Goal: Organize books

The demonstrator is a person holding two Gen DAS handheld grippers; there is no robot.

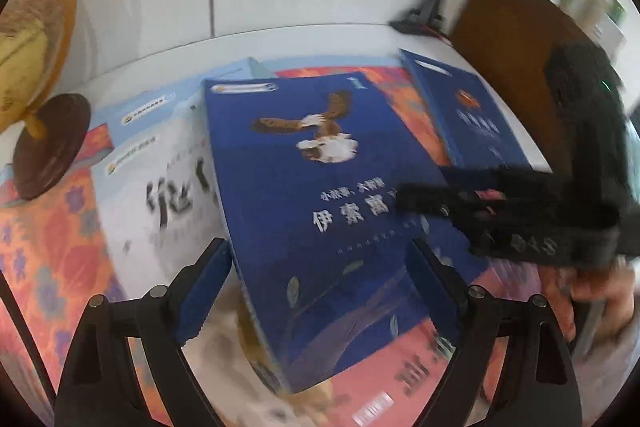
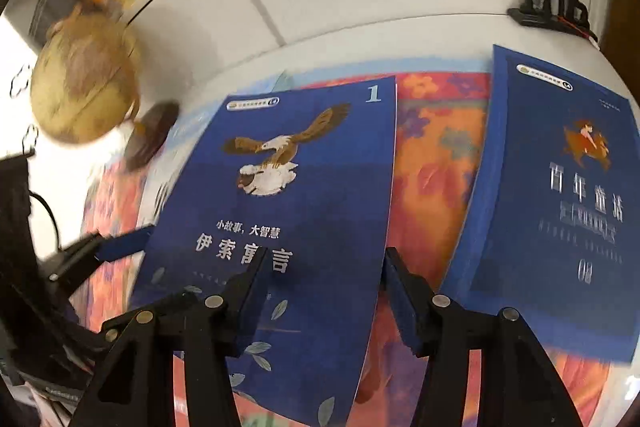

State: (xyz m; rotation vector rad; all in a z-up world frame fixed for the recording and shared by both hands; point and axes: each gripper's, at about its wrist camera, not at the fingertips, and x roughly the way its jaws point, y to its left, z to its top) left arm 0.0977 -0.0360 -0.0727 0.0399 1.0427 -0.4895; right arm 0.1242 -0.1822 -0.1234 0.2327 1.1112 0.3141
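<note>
left wrist view
eagle book: the blue eagle book sits front and centre, tilted, its left edge riding up over the white book beside it.
left claw: the left claw hangs over the near end of that cover, jaws wide apart, one finger off each long edge, no pad seen pressing, so nothing held here.
right claw, seen from here: the right claw comes in from the right, its tips low over the title line; too blurred to call contact.
other books: a second blue book lies off to the right, and a pink book peeks out underneath at the near side.
surroundings: flowered cloth on the table, a globe at the far left.

right wrist view
eagle book: lying face up on the cloth, right edge running down between the right claw's fingers.
right claw: jaws about half apart, the left finger over the cover, the right one over bare cloth; not clamped on anything i can see.
second blue book: flat, well apart to the right, with a strip of cloth between the two.
left claw, seen from here: poking in at the book's left edge, beside it rather than on it.

progress
done: hard to credit much; the books are loose, spread and overlapping, no neat pile in sight.
left: by my read, nearly all of it: square up the eagle book, gather the white, pink and second blue ones, stack or shelve them.
shelf: a row of spines up at the far edge may be the destination, cannot tell.
</note>
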